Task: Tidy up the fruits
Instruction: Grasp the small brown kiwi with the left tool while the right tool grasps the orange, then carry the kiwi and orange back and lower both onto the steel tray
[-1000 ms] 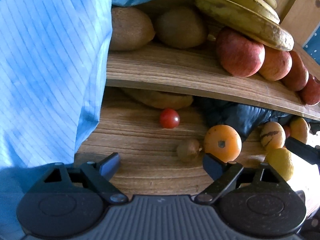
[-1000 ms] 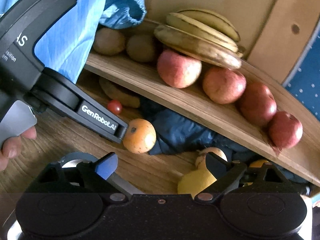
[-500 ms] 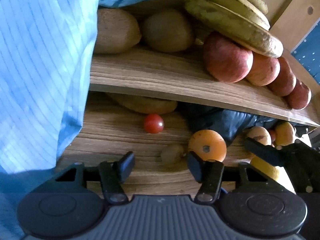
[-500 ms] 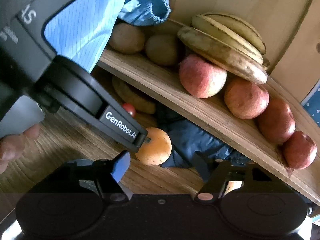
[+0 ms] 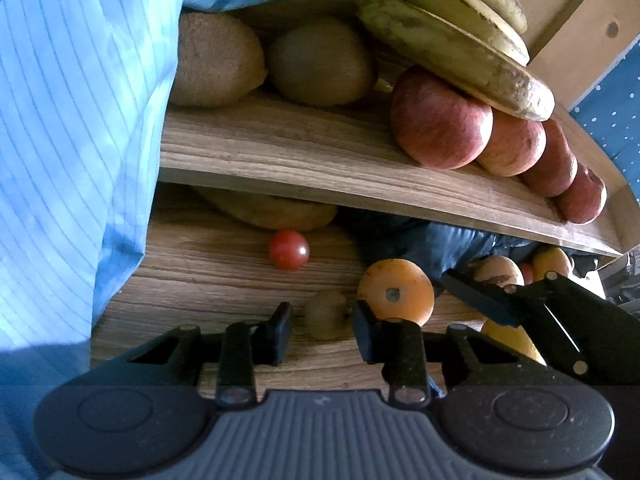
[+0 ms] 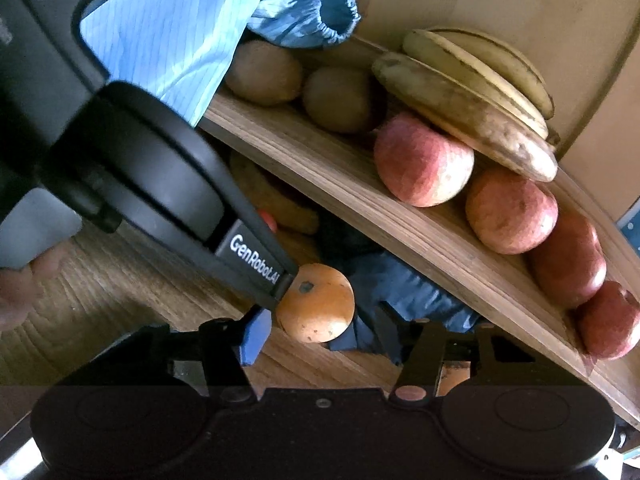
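My left gripper [image 5: 322,330] is partly closed around a small brown kiwi [image 5: 326,318] on the lower wooden board; its pads sit close on either side, contact unclear. An orange [image 5: 396,292] lies just right of it. In the right wrist view the orange [image 6: 316,304] sits between the fingers of my right gripper [image 6: 320,338], which is open, and the left gripper's finger tip [image 6: 280,276] touches it. On the upper shelf [image 5: 304,160] lie two kiwis [image 5: 320,68], several red apples [image 5: 440,124] and bananas [image 5: 452,44].
A cherry tomato [image 5: 289,249] and a yellowish fruit [image 5: 272,210] lie under the shelf. A dark blue cloth [image 6: 404,284] lies behind the orange. More fruit [image 5: 500,274] sits at the right. A blue sleeve [image 5: 72,140] fills the left side.
My left gripper's fingers have narrowed from wide open to close around the small kiwi. My right gripper has moved forward and left until the orange sits between its fingers, and has narrowed somewhat.
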The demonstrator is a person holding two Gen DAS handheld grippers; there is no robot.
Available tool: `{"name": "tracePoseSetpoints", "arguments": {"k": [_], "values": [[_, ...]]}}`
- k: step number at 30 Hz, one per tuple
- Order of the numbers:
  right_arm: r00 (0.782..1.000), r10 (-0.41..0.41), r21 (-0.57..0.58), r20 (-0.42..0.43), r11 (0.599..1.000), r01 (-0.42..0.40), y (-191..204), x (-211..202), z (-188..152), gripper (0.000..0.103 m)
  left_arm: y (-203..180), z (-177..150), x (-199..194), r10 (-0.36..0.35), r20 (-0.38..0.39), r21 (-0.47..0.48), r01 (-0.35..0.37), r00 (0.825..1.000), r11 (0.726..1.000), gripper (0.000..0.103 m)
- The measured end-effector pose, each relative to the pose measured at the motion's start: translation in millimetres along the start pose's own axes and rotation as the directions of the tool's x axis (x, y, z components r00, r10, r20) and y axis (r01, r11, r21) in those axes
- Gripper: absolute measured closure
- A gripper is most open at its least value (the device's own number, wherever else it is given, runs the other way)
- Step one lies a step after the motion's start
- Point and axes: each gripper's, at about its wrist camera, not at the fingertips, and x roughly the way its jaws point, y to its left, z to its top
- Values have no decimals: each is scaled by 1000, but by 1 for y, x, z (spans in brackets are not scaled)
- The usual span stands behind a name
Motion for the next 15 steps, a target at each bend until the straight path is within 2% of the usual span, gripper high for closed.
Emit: {"name": "tracePoseSetpoints", "arguments": {"k": [9, 15], "values": [[1000, 12, -9, 3, 1000, -12, 3, 3, 1, 57, 1, 2, 5, -8, -10, -3, 8, 1000, 1000, 74], [1000, 19, -1, 10, 1000, -19, 3, 5, -1, 57, 2, 0, 3, -13, -10, -6, 13, 1000, 1000, 75]]}}
